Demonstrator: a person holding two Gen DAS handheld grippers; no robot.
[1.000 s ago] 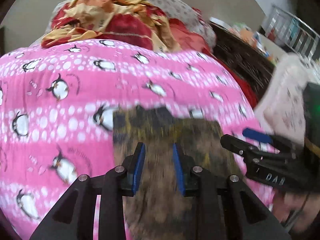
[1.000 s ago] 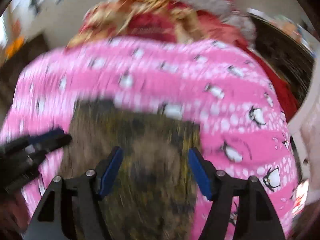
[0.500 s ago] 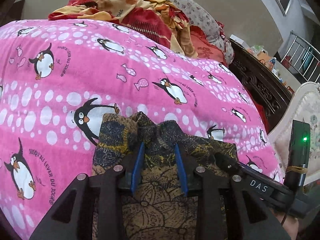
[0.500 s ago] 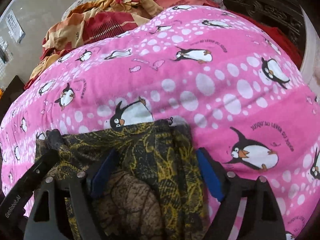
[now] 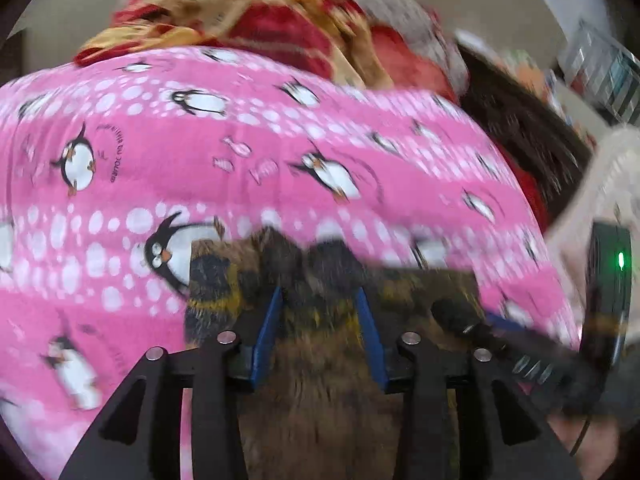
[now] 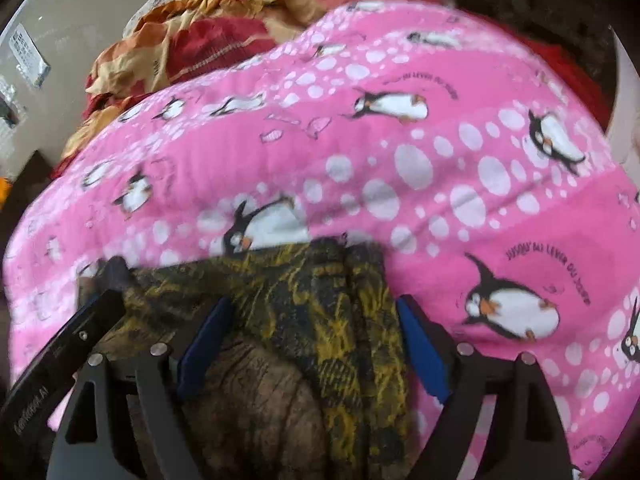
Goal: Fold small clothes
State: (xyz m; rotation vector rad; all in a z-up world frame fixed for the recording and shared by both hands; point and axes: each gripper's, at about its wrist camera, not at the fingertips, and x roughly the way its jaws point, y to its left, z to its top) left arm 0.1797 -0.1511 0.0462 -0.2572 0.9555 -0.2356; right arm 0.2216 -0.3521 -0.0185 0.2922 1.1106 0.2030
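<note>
A small dark garment with brown and yellow print lies on the pink penguin blanket; it also shows in the right wrist view. My left gripper stands open, its blue pads either side of the garment's bunched far edge. My right gripper is wide open over the garment's right part, with cloth between its fingers. The right gripper shows in the left wrist view, at the garment's right edge. The left gripper shows in the right wrist view, at the garment's left corner.
A crumpled red and orange cloth lies at the far side of the pink blanket, also seen from the right wrist. Dark carved wooden furniture stands at the right. Both views are motion-blurred.
Both grippers have stayed at the garment's far edge. The views have tilted back and blurred. The left gripper's jaws have widened a little. The garment's edge has shifted slightly.
</note>
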